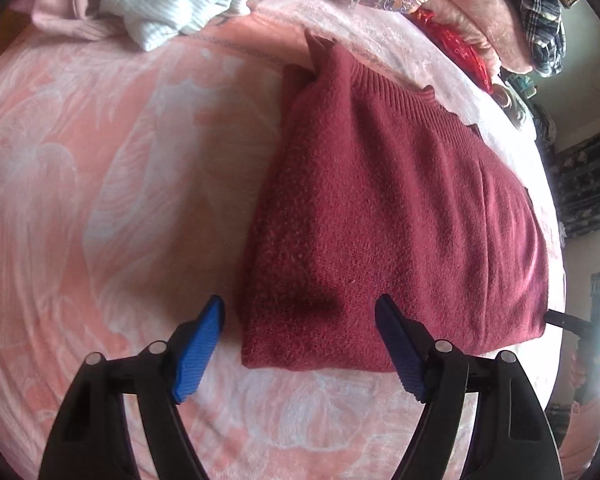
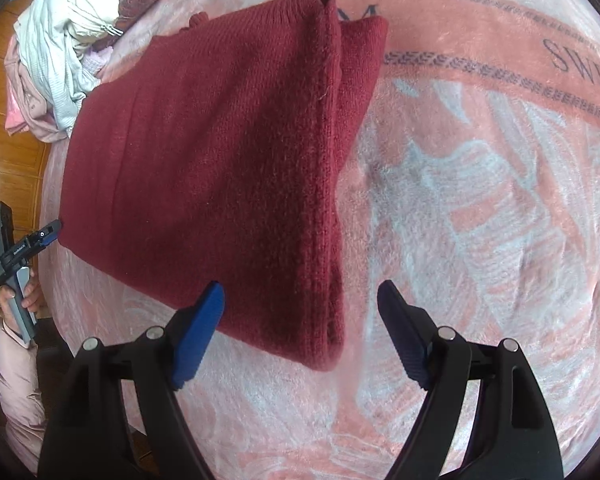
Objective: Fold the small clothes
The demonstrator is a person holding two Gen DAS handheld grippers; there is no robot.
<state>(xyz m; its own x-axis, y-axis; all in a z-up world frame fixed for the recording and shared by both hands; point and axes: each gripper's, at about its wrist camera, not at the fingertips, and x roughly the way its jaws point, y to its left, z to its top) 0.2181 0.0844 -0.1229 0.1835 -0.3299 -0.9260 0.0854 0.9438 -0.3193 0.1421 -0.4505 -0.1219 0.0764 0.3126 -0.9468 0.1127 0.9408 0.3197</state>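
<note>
The fingers of both grippers are spread wide and pinch nothing: the left gripper (image 1: 300, 344) hangs over the near left corner of the folded sweater (image 1: 400, 216), the right gripper (image 2: 300, 332) over its near right corner, and bare air shows between the blue pads (image 1: 198, 354) in each wrist view.

Largest first, the bed carries a pink flowered blanket (image 1: 100, 168) that gives a soft, slightly grippy base. On it, near the middle, lies the dark red knitted sweater, already folded into a thick rectangle with its ribbed hem (image 1: 412, 92) at the far end and a doubled edge (image 2: 332, 168) along its right side. A pile of unfolded clothes (image 1: 160, 4) sits well apart at the far edge of the bed. At the left rim of the right wrist view a hand (image 2: 20, 296) holds the other gripper.

The sweater looks released after a fold, so the step in hand is probably either one more fold or leaving it as done. To fold again well, each gripper should come down on its own near corner, take all the layers in one bite, and both should lift level together and carry the near edge to the ribbed hem. Thick knit slips and sags, so a shallow bite risks catching only the top layer and dragging the stack askew.
</note>
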